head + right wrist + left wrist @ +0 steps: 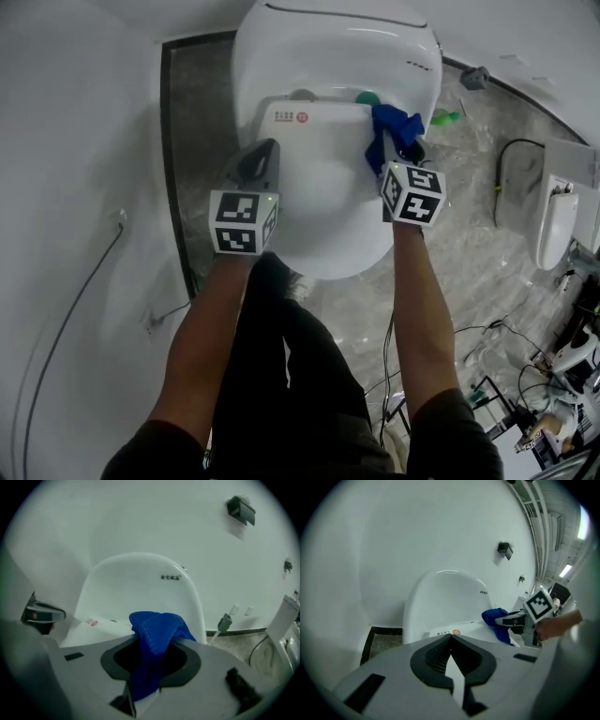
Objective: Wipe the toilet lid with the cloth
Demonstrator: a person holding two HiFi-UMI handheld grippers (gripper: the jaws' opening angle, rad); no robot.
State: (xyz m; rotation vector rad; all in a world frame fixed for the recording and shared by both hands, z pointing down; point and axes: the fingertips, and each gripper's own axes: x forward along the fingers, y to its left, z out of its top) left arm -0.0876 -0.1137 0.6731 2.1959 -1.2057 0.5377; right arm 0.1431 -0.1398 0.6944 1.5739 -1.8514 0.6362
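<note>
The white toilet lid (pixel 323 202) lies closed below me, with a red-marked label (pixel 302 117) near its hinge and the rounded tank (pixel 337 47) behind. My right gripper (pixel 401 141) is shut on a bunched blue cloth (pixel 394 131) over the lid's back right corner; the cloth (pixel 157 634) fills its jaws in the right gripper view. My left gripper (pixel 265 155) is shut with nothing in it and hovers at the lid's left edge. From the left gripper view the cloth (pixel 497 620) and the right gripper (pixel 513 620) show across the lid (pixel 464 630).
A dark tiled strip (pixel 192 141) runs along the toilet's left beside the white wall. A green object (pixel 446 118) lies on the marble floor (pixel 478 234) to the right, with cables (pixel 511 159), a second white fixture (pixel 558 220) and clutter at the far right.
</note>
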